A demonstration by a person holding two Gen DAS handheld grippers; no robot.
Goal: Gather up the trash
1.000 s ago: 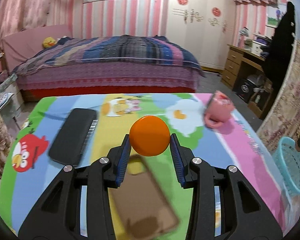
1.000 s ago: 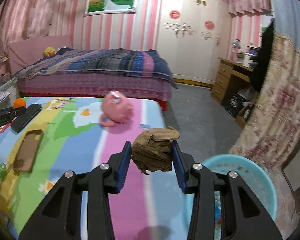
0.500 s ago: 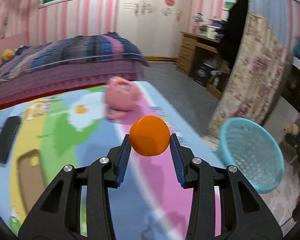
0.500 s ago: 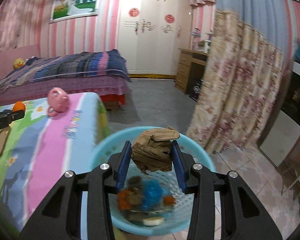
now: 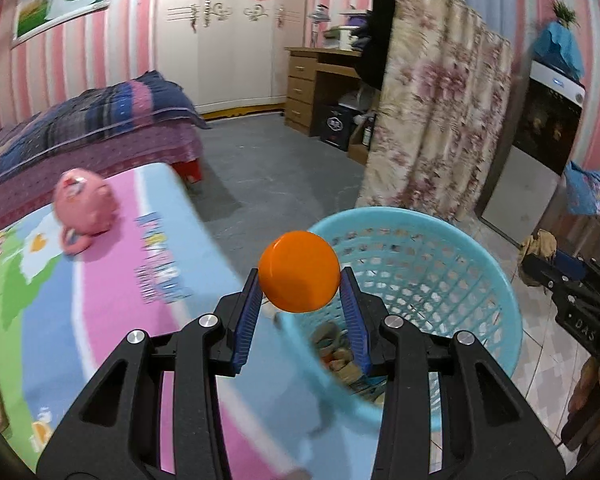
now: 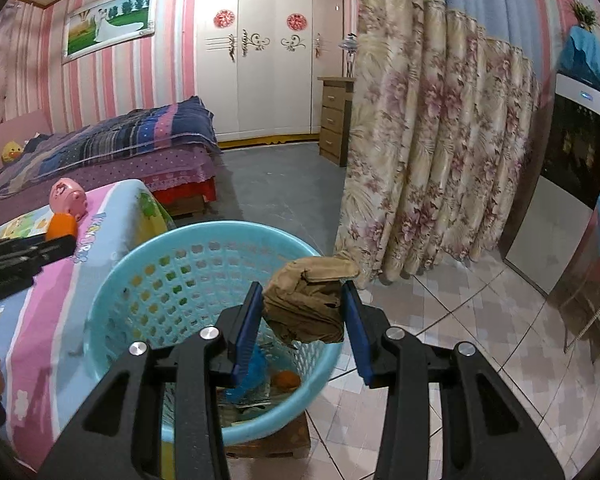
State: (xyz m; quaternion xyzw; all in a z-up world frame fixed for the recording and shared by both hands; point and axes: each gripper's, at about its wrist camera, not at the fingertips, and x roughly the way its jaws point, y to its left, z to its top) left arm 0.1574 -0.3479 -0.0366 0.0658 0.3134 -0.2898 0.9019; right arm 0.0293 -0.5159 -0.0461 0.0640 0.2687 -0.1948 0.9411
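My left gripper (image 5: 299,304) is shut on an orange ball (image 5: 299,271) and holds it over the near rim of a light blue plastic basket (image 5: 440,240). My right gripper (image 6: 303,312) is shut on a crumpled brown paper wad (image 6: 306,304) and holds it above the basket's (image 6: 112,292) right side. The basket stands on the floor beside the table and holds several bits of trash (image 6: 284,380). The right gripper with its wad also shows at the right edge of the left wrist view (image 5: 540,256). The left gripper with the ball shows at the left of the right wrist view (image 6: 60,226).
The table with a colourful cartoon cloth (image 5: 112,280) is left of the basket, with a pink pig-shaped cup (image 5: 84,204) on it. A floral curtain (image 6: 440,168) hangs behind the basket. A bed (image 6: 112,140), a white wardrobe (image 6: 260,48) and a wooden dresser (image 5: 312,80) stand further back.
Both grippers have swung right, away from the table, toward the basket. The left one now holds the ball over the basket's rim. The right one has shifted slightly over the basket.
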